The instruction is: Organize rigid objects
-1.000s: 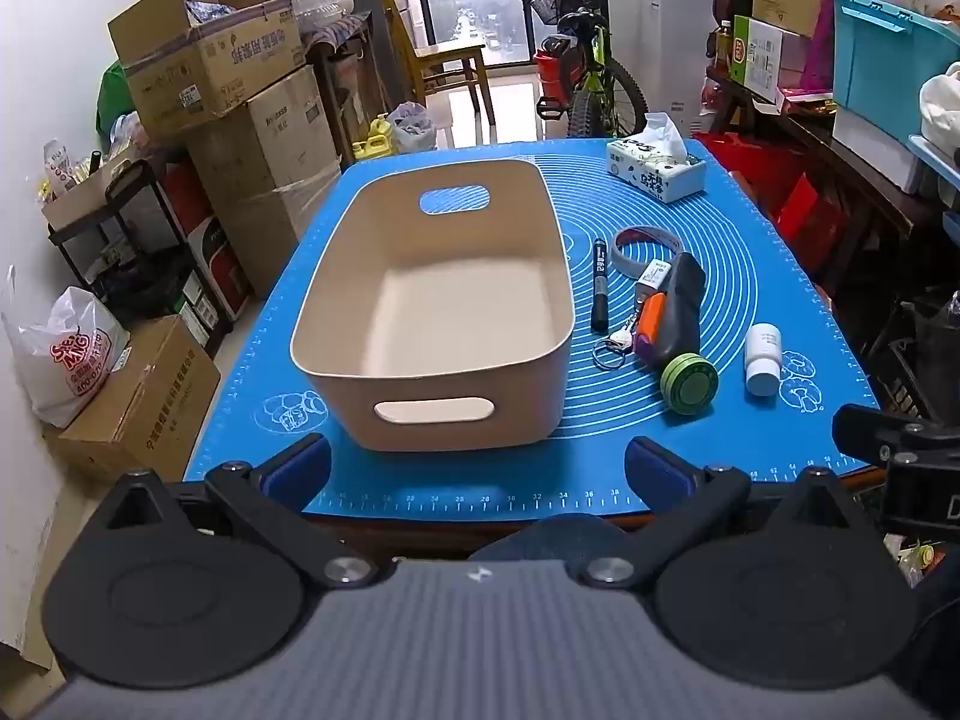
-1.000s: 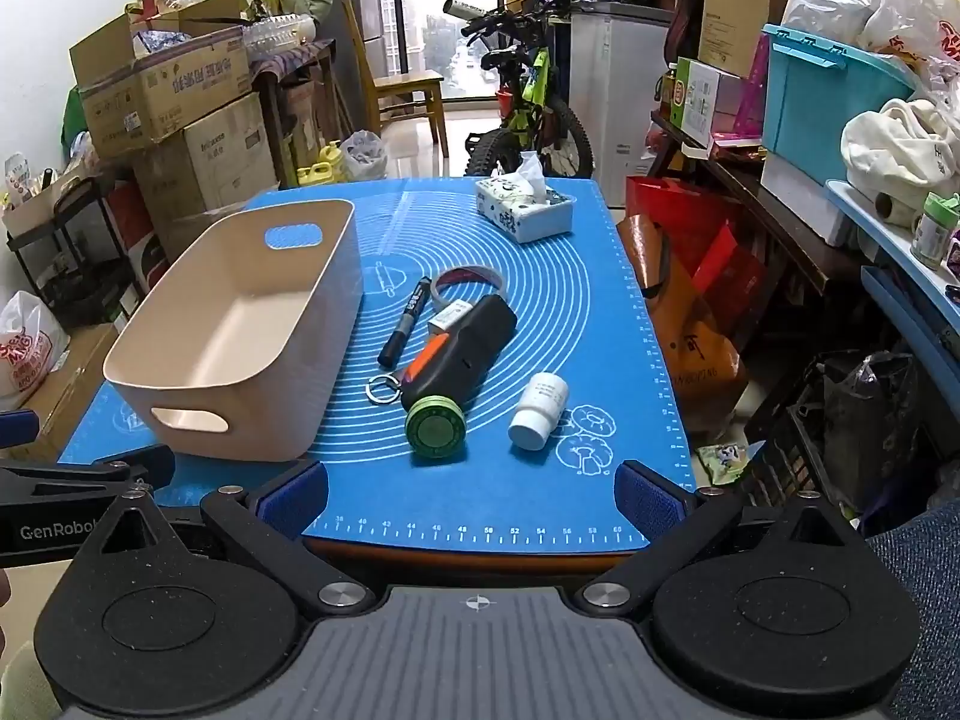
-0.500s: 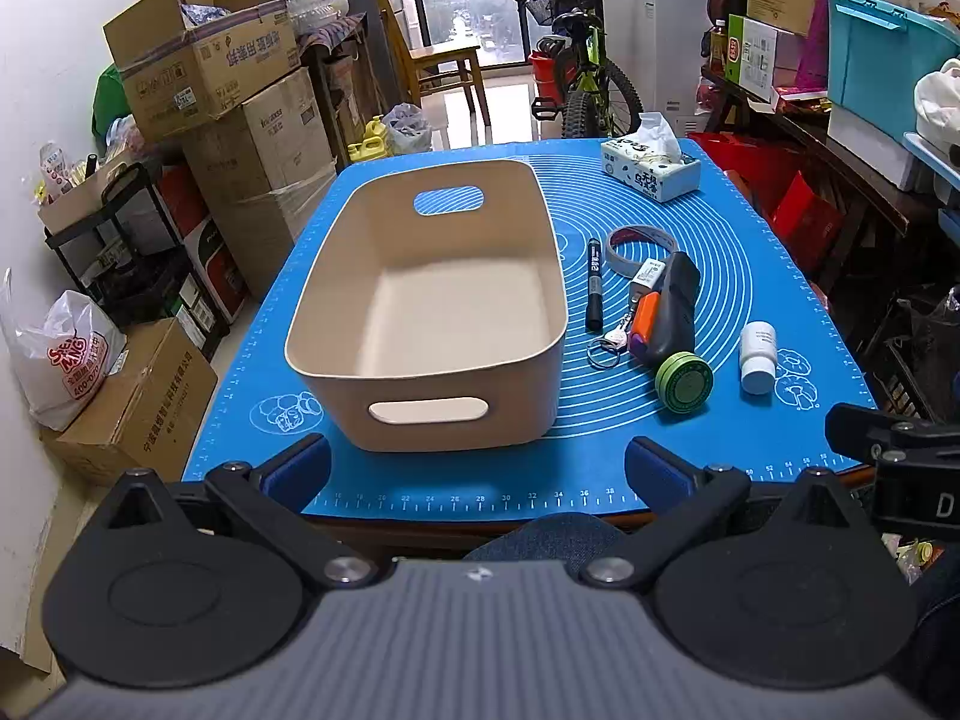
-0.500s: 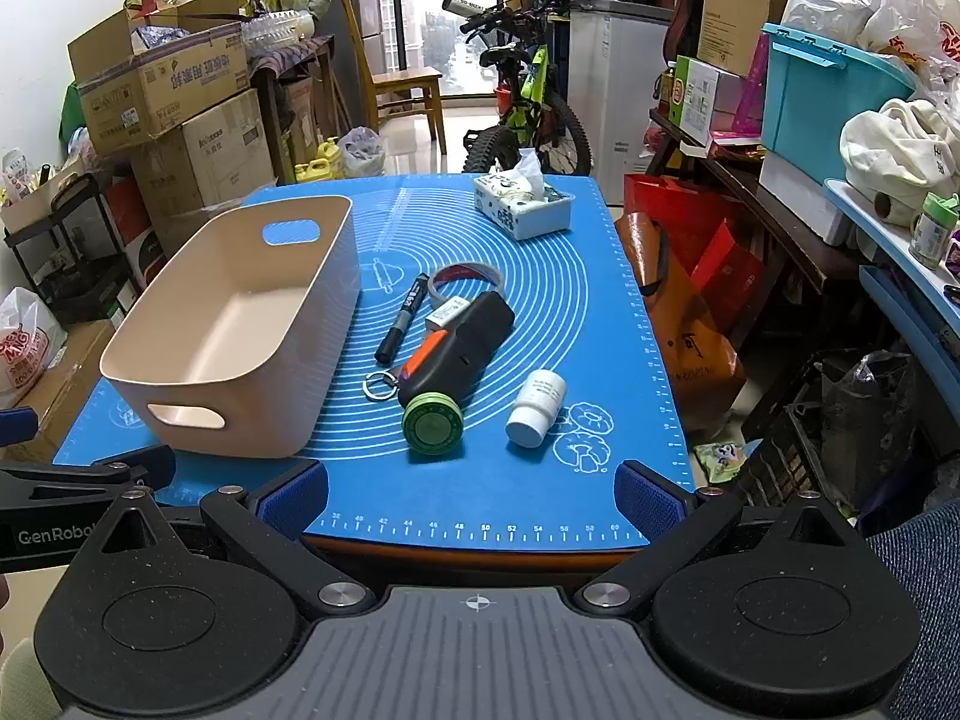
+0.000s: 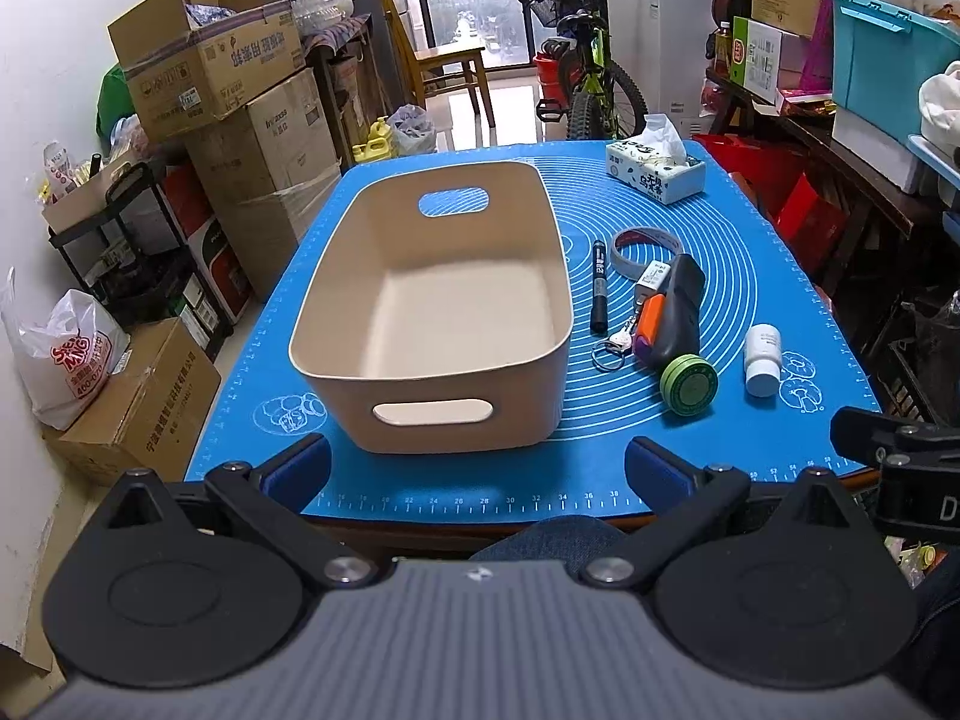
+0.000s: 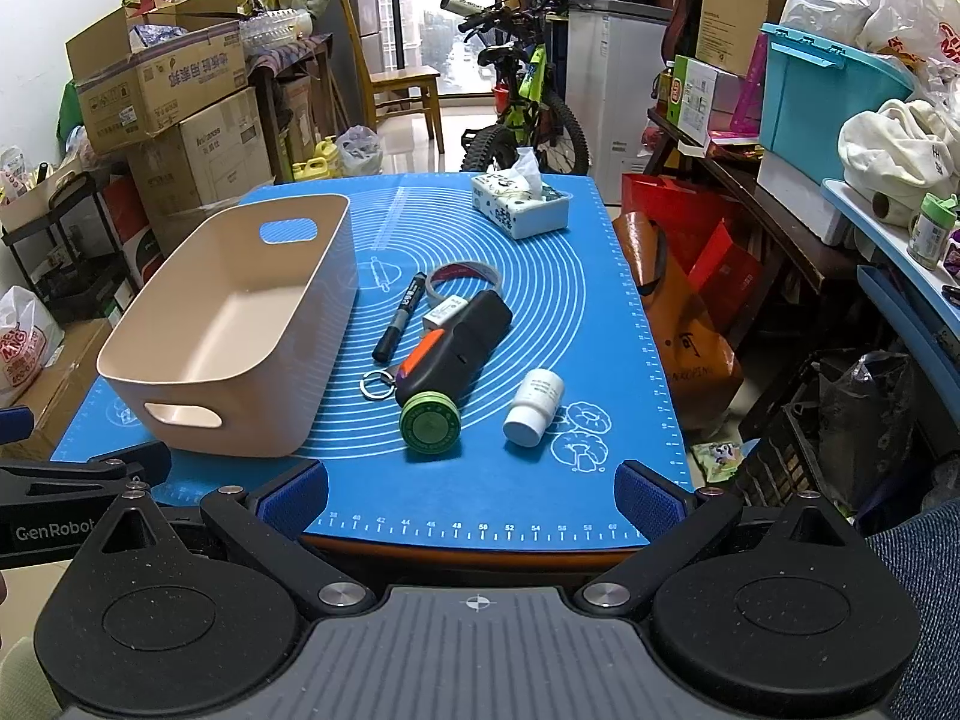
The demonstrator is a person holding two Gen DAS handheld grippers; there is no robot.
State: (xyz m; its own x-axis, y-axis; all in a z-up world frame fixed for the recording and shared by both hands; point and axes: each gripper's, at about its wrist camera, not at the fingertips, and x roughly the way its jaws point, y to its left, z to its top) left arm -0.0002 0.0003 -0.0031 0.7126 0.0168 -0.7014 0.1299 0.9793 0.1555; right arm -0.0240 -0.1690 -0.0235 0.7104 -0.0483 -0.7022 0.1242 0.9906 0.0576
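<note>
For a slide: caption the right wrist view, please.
Open right gripper faces an empty beige bin beside marker, green tin and white bottle.

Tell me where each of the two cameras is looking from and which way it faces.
Left wrist: on the left gripper at the table's near edge, facing the beige bin; its open fingers and the right gripper's tip at right show.
Right wrist: on the right gripper, further right, facing the green tin and white bottle; open fingers show, the left gripper at left.
Shared: blue mat, bin, marker, tissue box.
</note>
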